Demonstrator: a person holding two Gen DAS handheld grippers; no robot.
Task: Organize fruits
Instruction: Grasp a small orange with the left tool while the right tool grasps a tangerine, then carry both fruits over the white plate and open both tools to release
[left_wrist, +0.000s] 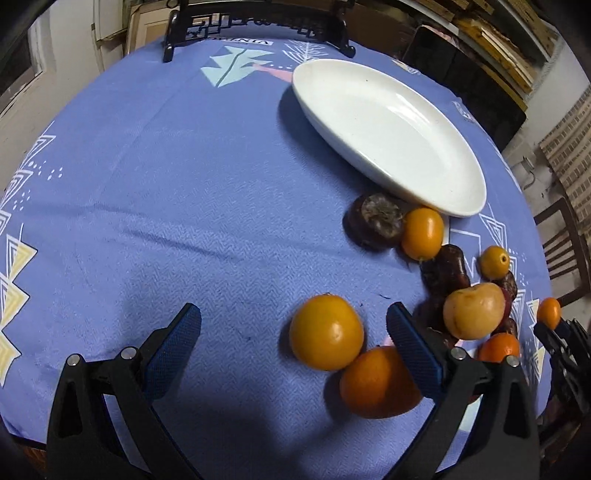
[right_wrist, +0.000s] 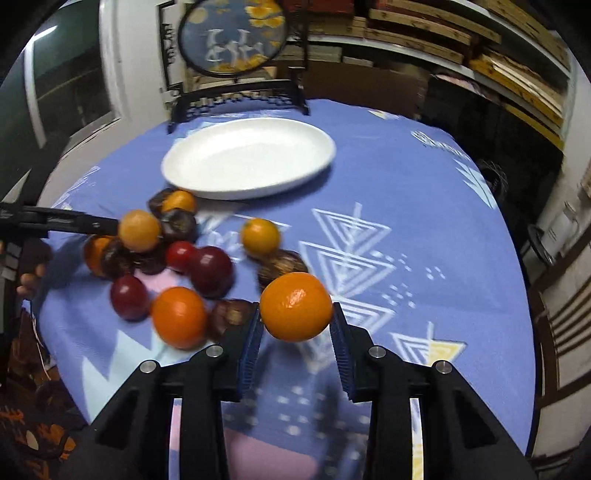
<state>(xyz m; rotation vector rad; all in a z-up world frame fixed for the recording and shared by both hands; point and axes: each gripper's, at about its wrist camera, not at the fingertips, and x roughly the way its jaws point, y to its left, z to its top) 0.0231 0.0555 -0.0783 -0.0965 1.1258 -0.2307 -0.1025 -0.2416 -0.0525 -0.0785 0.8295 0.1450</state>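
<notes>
Pick-up step: right gripper (right_wrist: 295, 321) clenched on an orange fruit (right_wrist: 295, 306), lifted beside the pile near the empty white plate (right_wrist: 207, 184); left gripper (left_wrist: 293, 332) spread wide around a yellow-orange fruit (left_wrist: 326, 331) on the cloth; next, presumably, carry to the plate.

Blue patterned tablecloth (left_wrist: 184, 184): white printed word at far edge, upside down to left wrist camera, partly cut by black carved stand (left_wrist: 255, 26); reads roughly "VIRGINIA", uncertain. Second white print at right edge beside white oval plate (left_wrist: 388, 129), too small to read. Round blue painted panel (right_wrist: 232, 37) in right wrist view: pale brush characters, blurred, unreadable.
</notes>
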